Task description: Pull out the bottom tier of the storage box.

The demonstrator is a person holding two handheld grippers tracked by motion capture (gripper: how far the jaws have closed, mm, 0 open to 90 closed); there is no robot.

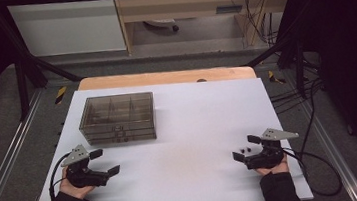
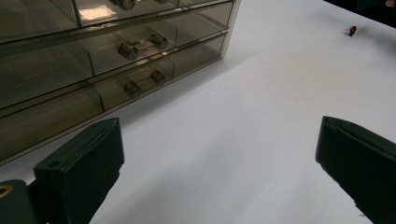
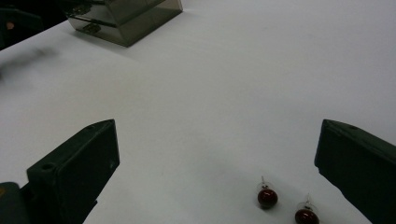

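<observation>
A smoky clear drawer box (image 1: 118, 118) stands at the back left of the white board (image 1: 194, 124); in the left gripper view its drawer fronts (image 2: 93, 70) with small knobs face me. Two small dark red earrings (image 3: 267, 197) lie on the board between the right gripper's jaws, near the right-hand one; from above the earrings (image 1: 245, 150) are tiny dark dots. My left gripper (image 1: 105, 162) rests at the front left, open and empty, pointing right. My right gripper (image 1: 246, 147) rests at the front right, open, pointing left.
The white board lies on a wooden table (image 1: 164, 77). Black frame bars (image 1: 27, 71) and cables (image 1: 296, 93) run along both sides. A cable (image 1: 324, 165) trails from the right gripper over the board's right edge.
</observation>
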